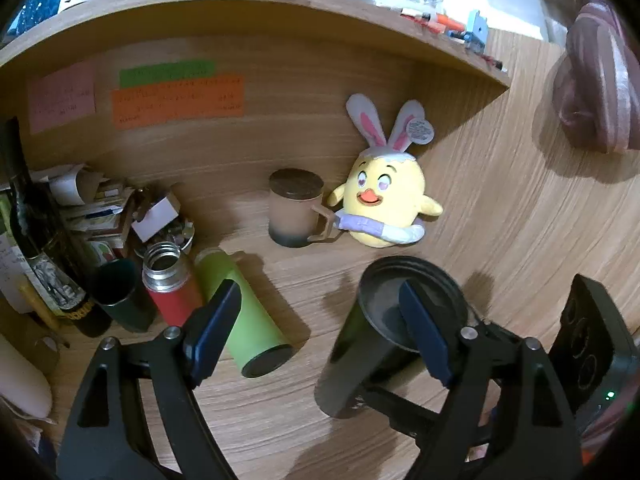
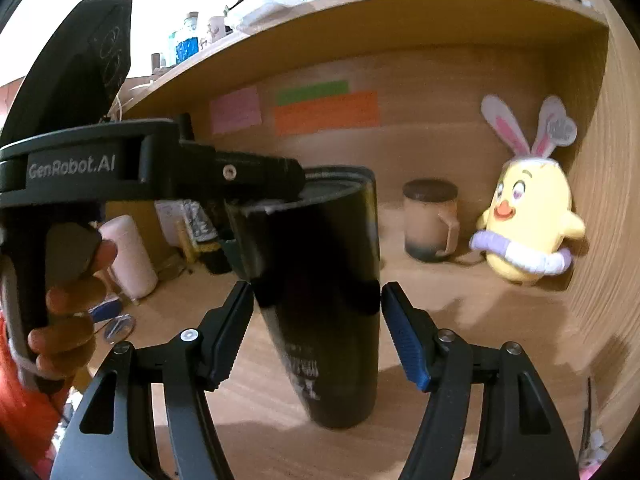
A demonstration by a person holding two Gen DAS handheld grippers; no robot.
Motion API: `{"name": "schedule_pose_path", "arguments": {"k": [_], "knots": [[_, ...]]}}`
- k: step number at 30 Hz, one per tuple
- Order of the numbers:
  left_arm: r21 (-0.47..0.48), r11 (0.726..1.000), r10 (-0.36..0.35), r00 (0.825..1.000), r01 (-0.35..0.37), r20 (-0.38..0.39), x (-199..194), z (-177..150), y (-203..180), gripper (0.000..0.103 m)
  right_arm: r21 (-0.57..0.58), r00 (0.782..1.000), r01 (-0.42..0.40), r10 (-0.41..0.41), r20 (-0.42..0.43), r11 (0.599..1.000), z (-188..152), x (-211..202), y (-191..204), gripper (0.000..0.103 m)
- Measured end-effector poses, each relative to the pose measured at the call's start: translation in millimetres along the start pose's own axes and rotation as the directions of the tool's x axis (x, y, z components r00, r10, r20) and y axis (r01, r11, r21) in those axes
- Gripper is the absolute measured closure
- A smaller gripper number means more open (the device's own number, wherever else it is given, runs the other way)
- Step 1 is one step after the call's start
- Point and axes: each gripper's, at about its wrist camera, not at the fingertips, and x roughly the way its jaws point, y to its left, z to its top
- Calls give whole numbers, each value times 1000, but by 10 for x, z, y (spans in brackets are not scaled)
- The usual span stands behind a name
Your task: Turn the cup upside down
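Now | black cup [image 2: 320, 288] near-upright, mouth up | left tongs [image 1: 320, 320] open | right tongs [image 2: 318, 332] open

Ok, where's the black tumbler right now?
The black tumbler stands on the wooden desk between the right gripper fingers, left of the lidded mug. In the left wrist view it sits bottom right, a left gripper finger at its rim.

Subject: one tall black cup [image 2: 320, 300], a tumbler with pale lettering low on its wall. Standing on the wooden counter [image 2: 460, 360], slightly tilted. In the left wrist view the cup [image 1: 360, 356] sits at five o'clock, its flared top rim and dark recessed disc facing the camera. Whether that top is an open mouth or a lid cannot be determined.
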Motion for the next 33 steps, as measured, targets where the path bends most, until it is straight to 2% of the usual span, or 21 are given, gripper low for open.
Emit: {"name": "schedule_pose_path", "arguments": {"k": [2, 7, 10, 12, 14, 17, 19, 23, 29, 33], "knots": [[-6, 1000, -7, 1000, 8, 24, -88, -10, -4, 21, -6, 1000, 0, 0, -5, 1000, -17, -84, -6, 39], [7, 999, 30, 990, -31, 136, -500, -171, -73, 21, -42, 999, 23, -21, 44, 999, -51, -405, 60, 19], [22, 998, 60, 979, -66, 194, -755, -367, -153, 18, -62, 996, 47, -42, 81, 997, -73, -644, 106, 19], [36, 992, 108, 964, -120, 241, -938, -551, -242, 13, -63, 993, 61, -54, 103, 996, -86, -785, 122, 18], [51, 985, 144, 949, -164, 280, -1091, -706, -321, 10, -63, 989, 85, -76, 128, 994, -112, -926, 139, 9], [48, 978, 175, 929, -201, 326, -1295, -911, -410, 1, -73, 977, 135, -120, 178, 988, -179, -1143, 205, 1], [37, 978, 181, 925, -205, 335, -1378, -1020, -453, 1, -78, 971, 153, -136, 195, 985, -211, -1255, 249, 0], [6, 983, 173, 931, -185, 322, -1459, -1248, -514, 0, -75, 962, 175, -155, 223, 982, -311, -1478, 336, 0], [-13, 982, 182, 939, -186, 292, -1440, -1519, -609, 0, -83, 964, 173, -151, 221, 981, -469, -1635, 464, 0], [-3, 975, 216, 935, -224, 283, -1415, -1626, -694, 0, -90, 959, 188, -163, 233, 978, -551, -1717, 534, 0]]}}
